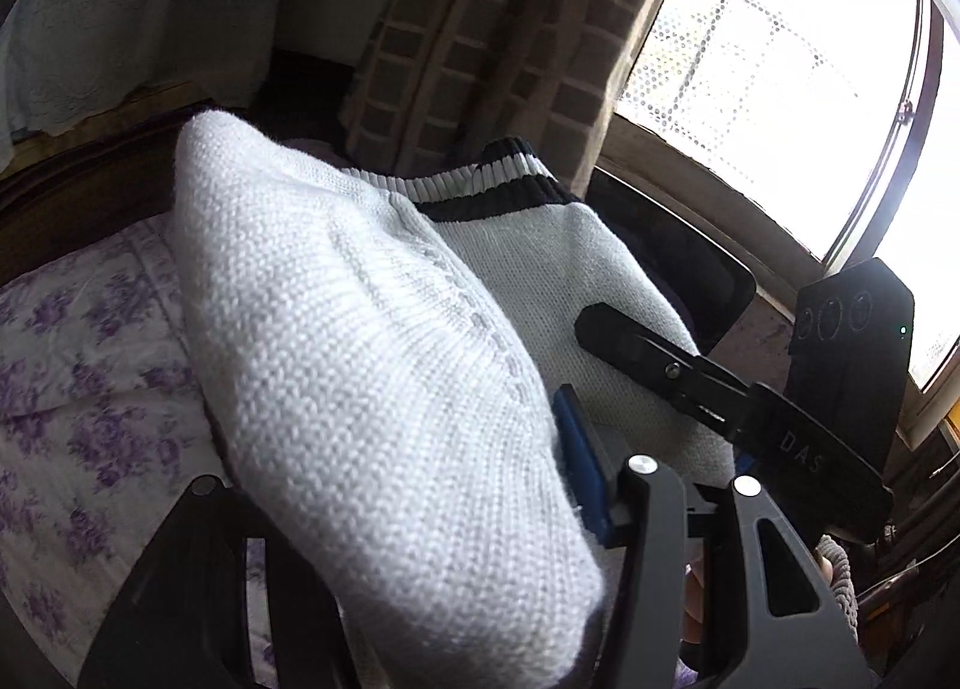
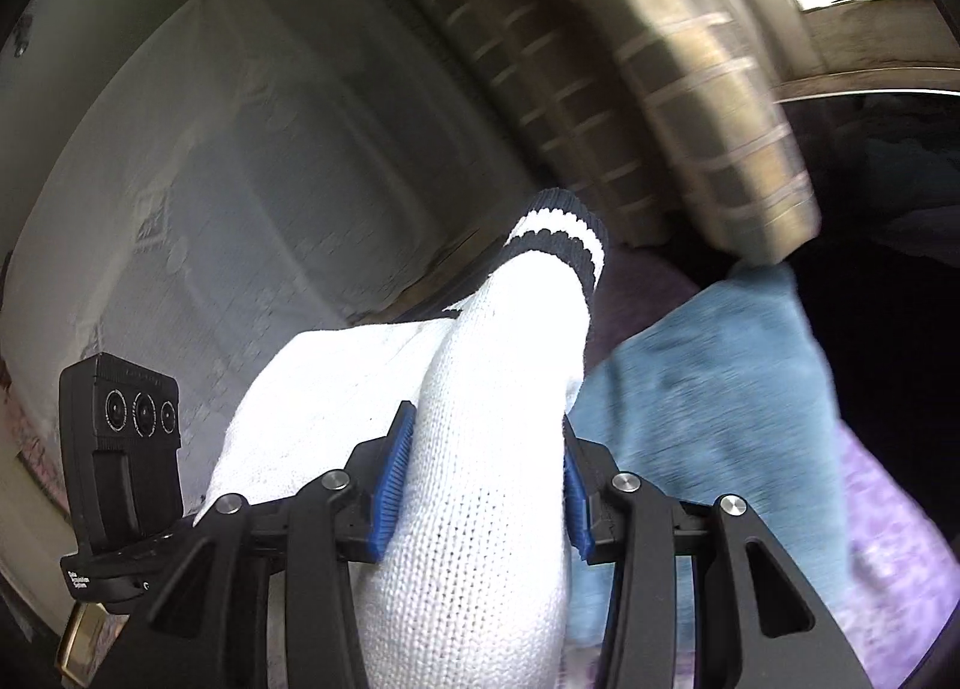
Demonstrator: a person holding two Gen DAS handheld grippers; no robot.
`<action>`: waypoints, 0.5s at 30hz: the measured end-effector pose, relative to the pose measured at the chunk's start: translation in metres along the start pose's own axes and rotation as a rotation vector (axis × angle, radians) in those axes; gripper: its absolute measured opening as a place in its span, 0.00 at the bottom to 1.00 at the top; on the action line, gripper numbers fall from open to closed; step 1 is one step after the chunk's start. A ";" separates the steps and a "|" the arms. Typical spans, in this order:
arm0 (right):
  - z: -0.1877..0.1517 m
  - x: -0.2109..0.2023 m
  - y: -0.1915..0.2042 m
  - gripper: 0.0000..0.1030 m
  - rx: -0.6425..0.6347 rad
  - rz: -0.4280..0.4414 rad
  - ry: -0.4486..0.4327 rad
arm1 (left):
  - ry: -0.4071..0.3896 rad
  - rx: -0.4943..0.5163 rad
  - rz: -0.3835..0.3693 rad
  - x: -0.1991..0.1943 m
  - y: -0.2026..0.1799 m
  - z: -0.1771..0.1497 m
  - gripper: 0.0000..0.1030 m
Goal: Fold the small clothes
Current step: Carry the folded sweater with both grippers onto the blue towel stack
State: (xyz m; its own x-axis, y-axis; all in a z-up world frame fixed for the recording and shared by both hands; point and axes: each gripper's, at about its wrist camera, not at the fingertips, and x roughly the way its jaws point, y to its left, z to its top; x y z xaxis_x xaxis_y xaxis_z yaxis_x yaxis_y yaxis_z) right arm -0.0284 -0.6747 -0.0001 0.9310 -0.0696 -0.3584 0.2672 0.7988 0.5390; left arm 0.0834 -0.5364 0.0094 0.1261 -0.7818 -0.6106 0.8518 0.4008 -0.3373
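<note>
We see a checked curtain (image 1: 480, 29) hanging beside a bright window (image 1: 780, 89), w/ a floral sheet (image 1: 78, 365) on the bed below. A blue towel (image 2: 720, 389) lies on that sheet, near the curtain's hem.

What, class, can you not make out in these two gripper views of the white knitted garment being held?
- Left wrist view: the left gripper has its left finger buried under the white knitted garment.
- Right wrist view: the blue cloth is smeared by blur, its type unreadable.
- Both views: the garment's overall shape is cut off by the bottom edge.
</note>
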 end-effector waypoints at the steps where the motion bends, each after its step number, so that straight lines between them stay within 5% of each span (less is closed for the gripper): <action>1: 0.004 -0.003 -0.013 0.43 0.011 -0.012 -0.012 | 0.004 0.008 -0.001 0.009 -0.007 0.003 0.50; 7: -0.010 0.017 -0.077 0.43 0.073 -0.134 0.020 | 0.083 0.034 0.067 0.080 -0.021 0.005 0.58; 9: -0.026 0.029 -0.102 0.47 0.115 -0.144 0.055 | 0.116 0.029 0.123 0.105 -0.013 -0.007 0.70; 11: -0.034 0.029 -0.114 0.50 0.133 -0.098 0.043 | 0.099 0.001 0.157 0.119 -0.002 -0.019 0.96; 15: -0.035 0.034 -0.110 0.50 0.091 -0.118 0.042 | 0.123 -0.096 0.070 0.124 0.019 -0.022 0.96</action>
State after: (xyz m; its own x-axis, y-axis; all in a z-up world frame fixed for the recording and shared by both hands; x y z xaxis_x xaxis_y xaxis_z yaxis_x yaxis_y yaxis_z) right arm -0.0345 -0.7438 -0.0982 0.8809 -0.1337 -0.4541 0.3978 0.7289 0.5572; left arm 0.1044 -0.6150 -0.0883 0.1153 -0.6885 -0.7160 0.7900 0.5005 -0.3541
